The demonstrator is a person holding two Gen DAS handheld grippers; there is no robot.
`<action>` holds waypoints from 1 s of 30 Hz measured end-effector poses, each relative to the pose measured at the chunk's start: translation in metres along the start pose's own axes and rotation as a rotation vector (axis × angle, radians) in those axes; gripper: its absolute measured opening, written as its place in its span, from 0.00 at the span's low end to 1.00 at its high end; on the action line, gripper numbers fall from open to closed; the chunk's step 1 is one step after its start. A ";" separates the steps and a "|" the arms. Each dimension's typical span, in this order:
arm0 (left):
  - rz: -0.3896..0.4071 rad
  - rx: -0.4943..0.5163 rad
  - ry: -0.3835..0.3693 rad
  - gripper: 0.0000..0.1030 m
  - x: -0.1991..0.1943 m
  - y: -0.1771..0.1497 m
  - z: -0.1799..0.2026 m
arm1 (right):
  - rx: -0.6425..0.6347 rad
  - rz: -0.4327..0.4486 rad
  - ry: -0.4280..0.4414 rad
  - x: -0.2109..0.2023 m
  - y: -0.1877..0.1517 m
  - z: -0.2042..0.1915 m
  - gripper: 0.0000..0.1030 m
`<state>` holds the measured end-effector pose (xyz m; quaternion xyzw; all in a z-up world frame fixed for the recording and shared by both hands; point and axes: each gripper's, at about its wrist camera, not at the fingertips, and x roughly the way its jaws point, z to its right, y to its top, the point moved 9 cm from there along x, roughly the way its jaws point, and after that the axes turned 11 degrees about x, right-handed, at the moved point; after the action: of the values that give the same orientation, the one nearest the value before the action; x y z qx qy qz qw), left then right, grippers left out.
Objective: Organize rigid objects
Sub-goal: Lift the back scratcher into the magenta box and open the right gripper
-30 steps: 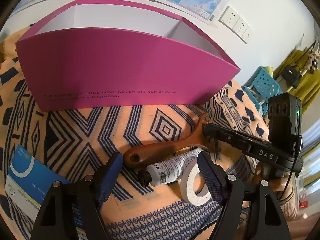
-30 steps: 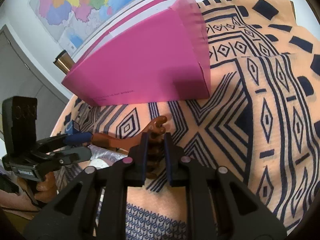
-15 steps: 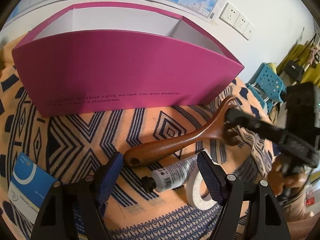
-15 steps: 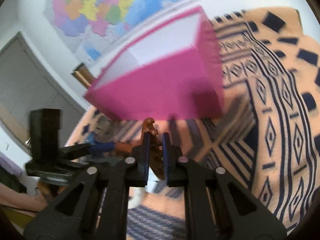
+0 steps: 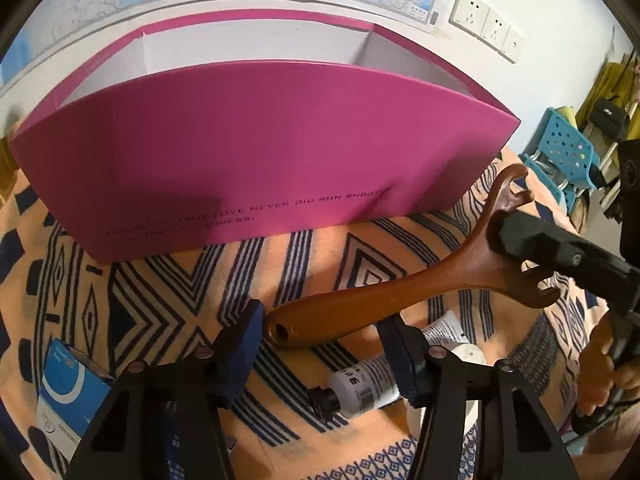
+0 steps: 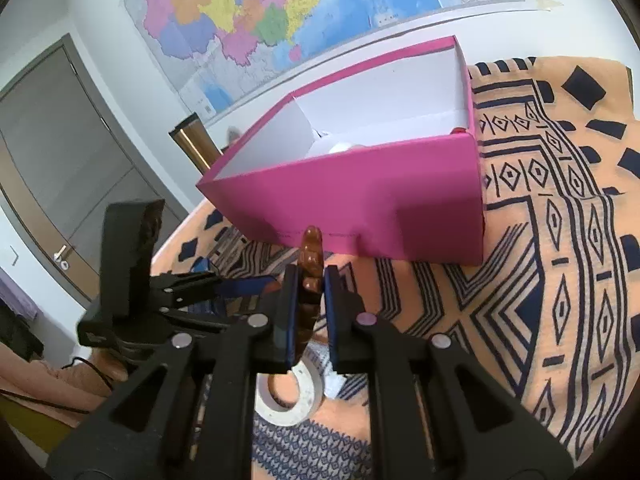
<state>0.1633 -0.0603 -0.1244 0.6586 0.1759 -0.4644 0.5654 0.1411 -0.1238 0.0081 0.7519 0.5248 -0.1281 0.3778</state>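
A brown wooden slingshot (image 5: pixel 400 292) hangs tilted over the patterned cloth, fork end raised. My right gripper (image 6: pixel 308 292) is shut on its fork (image 6: pixel 312 248); from the left wrist view it comes in from the right (image 5: pixel 520 236). My left gripper (image 5: pixel 322 330) has its jaws closing around the handle's end. The left pad is close to the handle, and I see no firm press. The open pink box (image 5: pixel 260 152) stands just behind, its white inside (image 6: pixel 400 92) holding something pale.
A white tube with a black cap (image 5: pixel 368 384) and a white tape roll (image 6: pixel 288 400) lie on the cloth under the slingshot. A blue and white carton (image 5: pixel 68 396) sits at the lower left. A hand (image 5: pixel 600 376) holds the right gripper. A wall map hangs behind the box.
The right gripper has lifted the slingshot's fork end off the cloth, towards the box. The left jaws have narrowed around the handle end.
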 end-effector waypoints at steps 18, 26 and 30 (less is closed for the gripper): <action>0.138 -0.026 -0.037 0.55 -0.056 0.025 -0.004 | 0.040 0.063 0.176 -0.032 0.032 -0.029 0.15; 0.241 0.044 0.035 0.55 -0.097 0.073 -0.008 | 0.001 0.148 0.251 -0.056 0.077 -0.055 0.15; 0.250 0.072 0.060 0.55 -0.094 0.095 -0.009 | -0.004 0.171 0.256 -0.060 0.095 -0.054 0.14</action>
<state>0.1914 -0.0532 0.0060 0.7088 0.0925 -0.3765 0.5894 0.1893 -0.1424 0.1217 0.8033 0.5029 0.0026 0.3190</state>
